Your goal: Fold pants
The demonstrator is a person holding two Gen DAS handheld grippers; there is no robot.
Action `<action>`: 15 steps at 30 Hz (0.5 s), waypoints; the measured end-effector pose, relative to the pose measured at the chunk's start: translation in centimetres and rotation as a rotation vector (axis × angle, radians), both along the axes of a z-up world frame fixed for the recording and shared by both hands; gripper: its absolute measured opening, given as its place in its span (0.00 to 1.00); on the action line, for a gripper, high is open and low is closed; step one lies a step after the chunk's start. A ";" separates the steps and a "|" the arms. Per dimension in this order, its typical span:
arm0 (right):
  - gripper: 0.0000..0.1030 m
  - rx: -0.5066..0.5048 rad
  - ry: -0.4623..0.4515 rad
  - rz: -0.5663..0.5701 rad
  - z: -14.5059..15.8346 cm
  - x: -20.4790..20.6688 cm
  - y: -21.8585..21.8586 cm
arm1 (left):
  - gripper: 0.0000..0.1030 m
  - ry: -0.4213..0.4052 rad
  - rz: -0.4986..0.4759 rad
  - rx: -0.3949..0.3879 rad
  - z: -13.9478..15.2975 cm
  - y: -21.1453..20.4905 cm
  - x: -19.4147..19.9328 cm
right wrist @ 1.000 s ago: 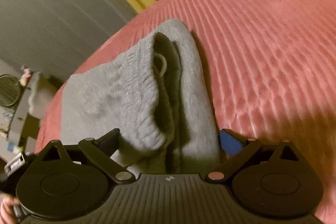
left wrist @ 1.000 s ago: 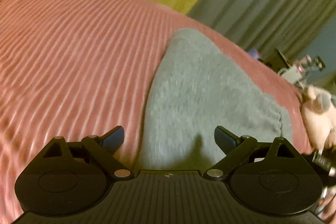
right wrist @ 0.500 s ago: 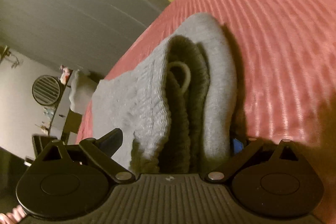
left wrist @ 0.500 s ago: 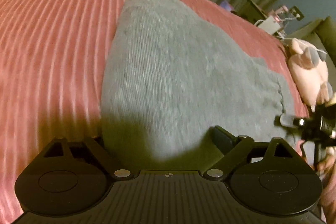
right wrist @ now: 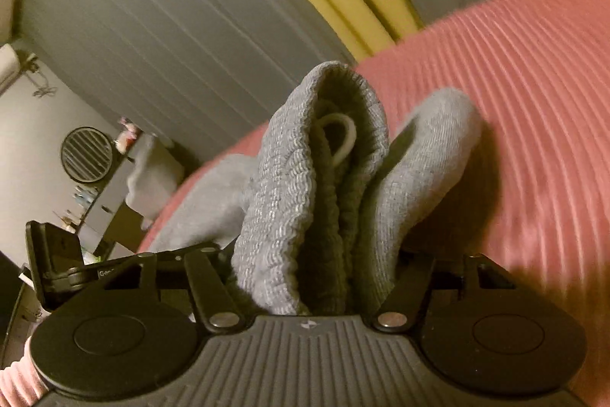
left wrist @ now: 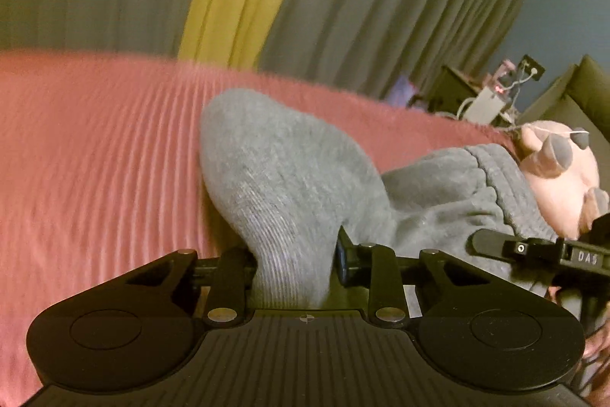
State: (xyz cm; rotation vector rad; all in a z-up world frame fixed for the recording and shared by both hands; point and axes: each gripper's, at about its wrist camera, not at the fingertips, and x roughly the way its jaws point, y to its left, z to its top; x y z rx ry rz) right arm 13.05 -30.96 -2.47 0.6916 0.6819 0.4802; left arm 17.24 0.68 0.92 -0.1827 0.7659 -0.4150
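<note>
Bunched pants [right wrist: 324, 201] hide the right tool's [right wrist: 316, 277] fingertips; the plush toy [left wrist: 564, 178] is cut off at the frame edge.

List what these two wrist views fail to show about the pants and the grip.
- Left gripper, left wrist view: its closing fingertips are buried in the gray pants.
- Right gripper, right wrist view: its closing fingertips are hidden behind the bunched waistband.
- Pants legs: covered by the folded cloth in both views.
- Pink bedspread: blurred.

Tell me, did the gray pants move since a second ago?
Yes. The gray pants rose off the pink bedspread, bunched up between the closing left gripper.
</note>
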 end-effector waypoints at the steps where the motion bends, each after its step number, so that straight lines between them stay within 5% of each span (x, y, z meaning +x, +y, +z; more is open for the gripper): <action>1: 0.62 0.002 -0.010 -0.013 0.4 0.5 -0.3 | 0.30 -0.018 0.013 0.004 0.4 -0.1 0.4; 3: 0.64 -0.002 -0.017 -0.054 0.8 1.3 -1.1 | 0.39 -0.039 0.056 0.022 0.6 -0.2 1.1; 5: 0.78 -0.064 -0.001 -0.129 0.9 2.0 -1.7 | 0.73 -0.038 0.142 0.127 0.0 -0.6 1.7; 7: 0.96 -0.191 0.025 -0.237 1.0 2.1 -2.2 | 0.78 -0.081 0.191 0.265 -0.3 -1.2 0.8; 10: 0.96 -0.314 0.006 -0.266 1.2 0.7 -2.2 | 0.88 -0.079 0.116 0.303 -1.4 -1.7 -1.5; 15: 0.96 -0.315 0.080 -0.224 -1.2 -0.5 -0.3 | 0.92 0.014 0.085 0.332 -5.8 -3.1 -4.1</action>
